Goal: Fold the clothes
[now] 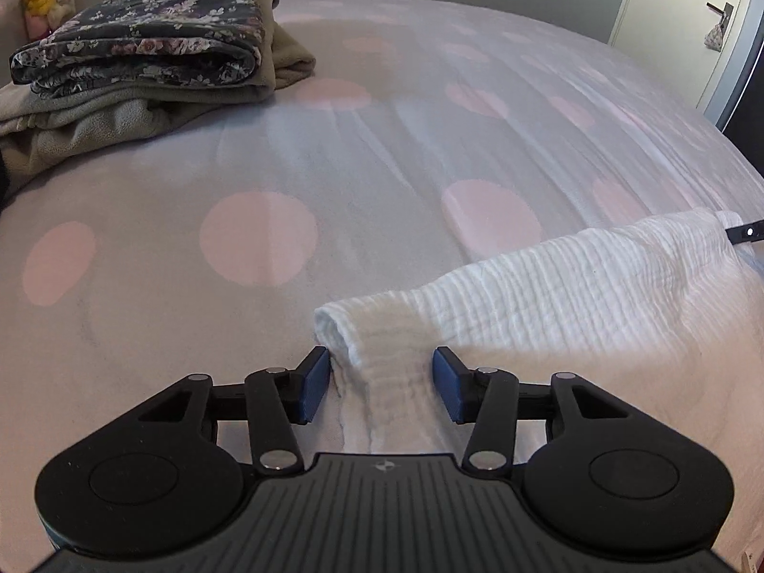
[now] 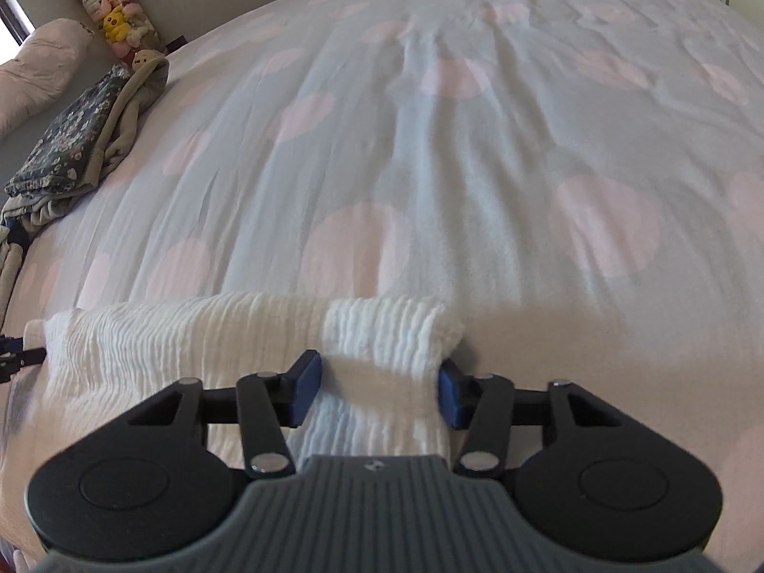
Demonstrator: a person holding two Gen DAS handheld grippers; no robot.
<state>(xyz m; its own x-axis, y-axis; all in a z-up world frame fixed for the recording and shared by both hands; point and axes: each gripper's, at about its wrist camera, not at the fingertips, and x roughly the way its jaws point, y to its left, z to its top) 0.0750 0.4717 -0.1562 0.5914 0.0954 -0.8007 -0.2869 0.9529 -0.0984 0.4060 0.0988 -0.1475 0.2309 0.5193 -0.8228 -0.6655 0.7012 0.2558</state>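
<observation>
Left gripper (image 1: 381, 384): jaws spread wide, blue pads (image 1: 315, 384) on either side of a rolled corner of the white cloth, not pinching it; the left pad sits just beside the fold.
Right gripper (image 2: 379, 390): jaws also apart, straddling the other end of the cloth; the right pad is touching or just beside the cloth's edge, I cannot tell which.
White crinkled cloth (image 1: 573, 296): lies on the bed in the lower part of both views, its far edge folded over into a long band that runs from one gripper to the other.
Bedspread (image 2: 477, 143): pale with large pink dots, rumpled into long creases, filling most of each frame.
Folded pile (image 1: 143, 57): dark floral fabric stacked on beige fleece, upper left of the frame, well apart from the cloth.
Plush toys (image 2: 114, 14): in the top left corner, against the wall.
Door (image 1: 687, 24): at the upper right in the left view.
</observation>
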